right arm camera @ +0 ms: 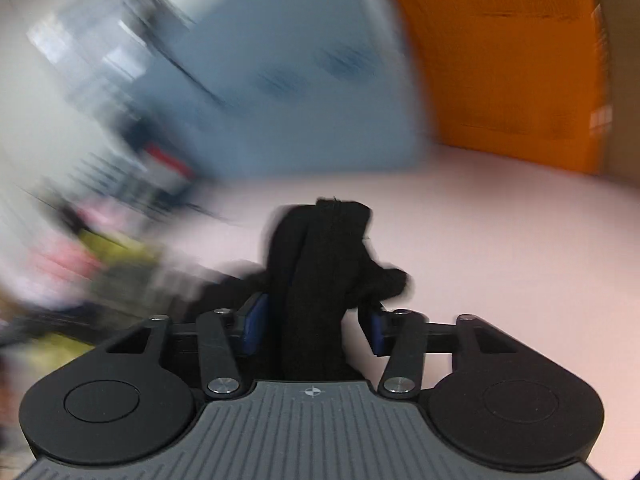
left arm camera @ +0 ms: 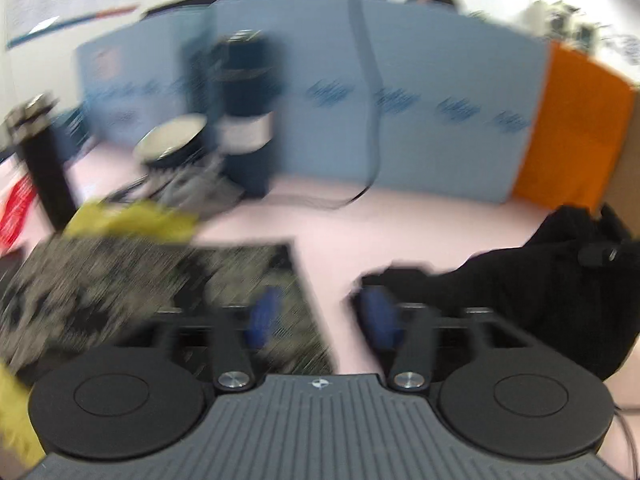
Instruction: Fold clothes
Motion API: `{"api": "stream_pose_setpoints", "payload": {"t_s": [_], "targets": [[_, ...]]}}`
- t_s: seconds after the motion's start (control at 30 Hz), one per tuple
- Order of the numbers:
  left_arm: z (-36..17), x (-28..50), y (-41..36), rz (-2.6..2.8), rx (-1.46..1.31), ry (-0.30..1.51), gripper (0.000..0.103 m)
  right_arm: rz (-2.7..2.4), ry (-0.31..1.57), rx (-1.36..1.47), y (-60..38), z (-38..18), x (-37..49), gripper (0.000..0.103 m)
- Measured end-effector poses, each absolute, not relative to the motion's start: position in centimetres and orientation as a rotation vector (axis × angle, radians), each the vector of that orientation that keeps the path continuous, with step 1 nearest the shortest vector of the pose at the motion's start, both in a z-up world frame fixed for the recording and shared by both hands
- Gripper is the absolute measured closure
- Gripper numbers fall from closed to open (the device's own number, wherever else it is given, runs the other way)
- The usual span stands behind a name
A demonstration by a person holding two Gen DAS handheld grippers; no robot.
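Observation:
Both views are motion-blurred. A black garment point(left arm camera: 540, 280) lies bunched on the pink table at the right of the left wrist view. My left gripper point(left arm camera: 320, 316) is open and empty, just left of it, above the table. A folded black-and-tan patterned garment point(left arm camera: 140, 288) lies at left with a yellow cloth point(left arm camera: 132, 220) behind it. In the right wrist view, my right gripper point(right arm camera: 316, 320) has the black garment point(right arm camera: 320, 264) between its blue pads point(right arm camera: 253, 328). The fabric stands up ahead of the jaws.
A blue partition point(left arm camera: 400, 100) and an orange panel point(left arm camera: 572, 128) close off the table's far side. A dark cylinder point(left arm camera: 246, 112), a round tin point(left arm camera: 172, 140) and a black cable point(left arm camera: 360, 196) sit at back left. The pink tabletop point(right arm camera: 500, 240) stretches right.

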State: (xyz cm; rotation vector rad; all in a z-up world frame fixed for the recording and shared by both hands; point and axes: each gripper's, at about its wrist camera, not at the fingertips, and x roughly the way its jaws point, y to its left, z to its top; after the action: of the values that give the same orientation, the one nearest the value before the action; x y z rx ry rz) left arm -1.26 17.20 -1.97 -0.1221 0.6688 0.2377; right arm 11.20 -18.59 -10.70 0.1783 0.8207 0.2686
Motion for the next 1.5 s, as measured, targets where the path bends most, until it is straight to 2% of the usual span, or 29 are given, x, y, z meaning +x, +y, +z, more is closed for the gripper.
{"api": "stream_pose_setpoints", "payload": {"t_s": [0.03,0.1,0.13,0.33,0.4,0.57,0.73,0.77,1.0,1.07,1.1,1.5], "targets": [[-2.1,-2.1,17.3,0.239,-0.135,0.666,0.019,0.196,0.819,0.123,-18.5,-10.9,11.0,0.054],[-2.5,-3.5,16.9,0.235,-0.145,0.676,0.016,0.118,0.791,0.095,-19.2,-11.0,9.9,0.031],[-2.9,-3.8,16.6,0.232,-0.141,0.702,0.016,0.092,0.776,0.086,-19.7,-10.9,9.3,0.027],[-4.5,-4.2,13.2,0.203,-0.161,0.849,0.016,-0.021,0.734,0.145,-23.9,-9.4,4.5,0.022],[-5.1,-3.9,12.0,0.205,-0.169,0.888,0.016,0.035,0.774,0.192,-23.7,-9.3,2.7,0.012],[-6.6,-3.3,9.7,0.194,-0.149,0.960,0.016,0.228,0.961,0.235,-19.4,-10.8,-1.3,0.011],[-7.3,-3.2,8.9,0.210,-0.150,0.995,0.016,0.291,1.050,0.233,-15.2,-12.3,-3.1,0.009],[-7.5,-3.1,8.9,0.216,-0.151,1.004,0.016,0.291,1.041,0.226,-14.6,-12.3,-3.3,0.005],[-8.5,-2.9,9.1,0.215,-0.118,1.045,0.011,0.333,0.997,0.248,-14.3,-11.4,-1.8,0.005],[-8.7,-2.7,9.2,0.204,-0.109,1.059,0.001,0.340,0.969,0.276,-14.7,-10.9,-1.2,0.005],[-8.8,-2.6,9.3,0.197,-0.102,1.066,0.000,0.349,0.952,0.287,-14.9,-10.6,-0.9,0.005],[-9.0,-1.5,9.5,0.164,-0.078,1.089,0.000,0.375,0.876,0.286,-14.5,-8.9,2.8,0.005]]}}
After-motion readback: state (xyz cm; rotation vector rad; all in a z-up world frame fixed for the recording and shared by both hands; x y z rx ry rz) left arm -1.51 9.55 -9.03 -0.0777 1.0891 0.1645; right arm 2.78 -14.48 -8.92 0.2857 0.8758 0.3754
